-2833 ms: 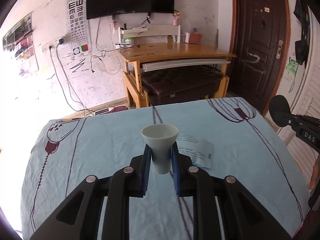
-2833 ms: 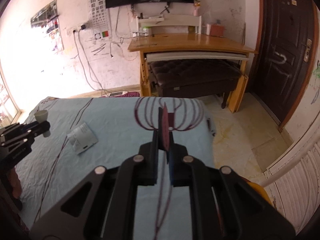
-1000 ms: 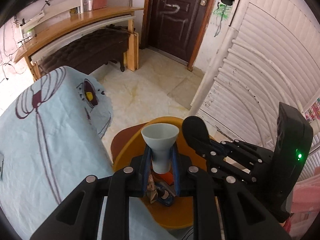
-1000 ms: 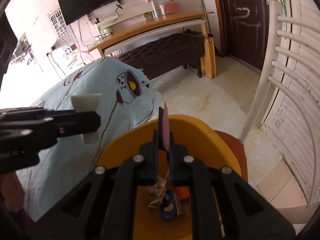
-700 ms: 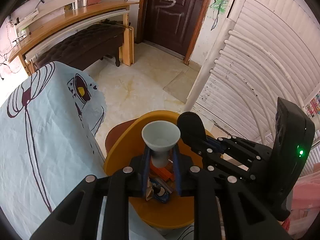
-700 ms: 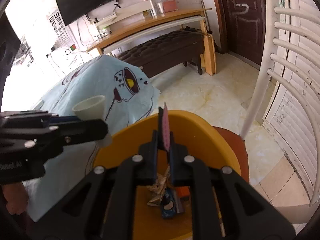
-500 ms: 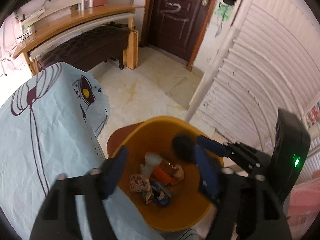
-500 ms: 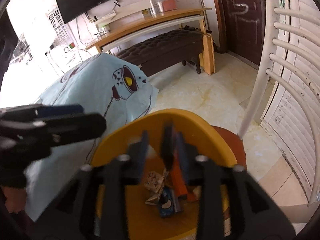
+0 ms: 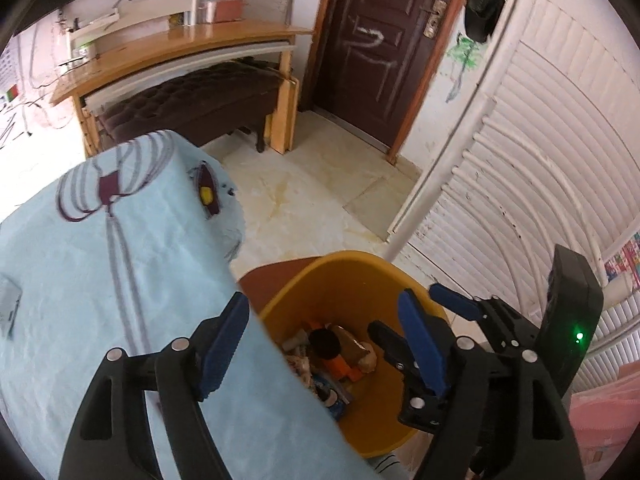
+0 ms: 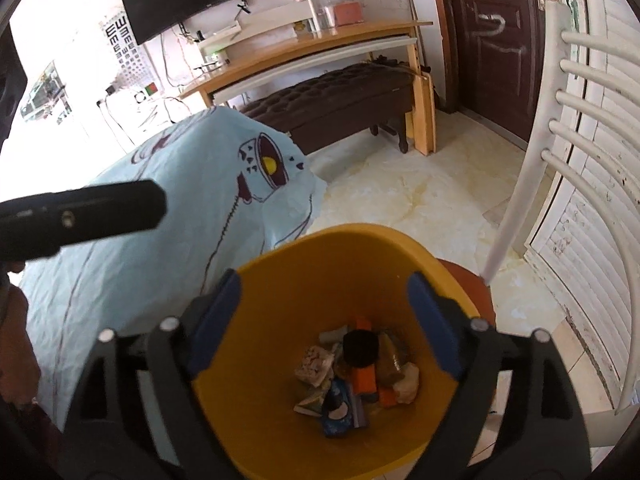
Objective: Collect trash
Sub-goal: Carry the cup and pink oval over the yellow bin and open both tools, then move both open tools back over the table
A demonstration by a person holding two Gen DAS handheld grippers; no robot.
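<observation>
Your left gripper (image 9: 322,344) and right gripper (image 10: 324,322) both hang spread wide and empty over the yellow bin (image 10: 360,256), where the trash (image 10: 356,376) lies heaped at the bottom. The table's blue cloth (image 9: 120,248) drapes just beside the bin's rim.

I see the yellow bin (image 10: 400,256) upright beside the counter, holding a mixed trash pile (image 10: 356,372) of wrappers and scraps at its bottom.
</observation>
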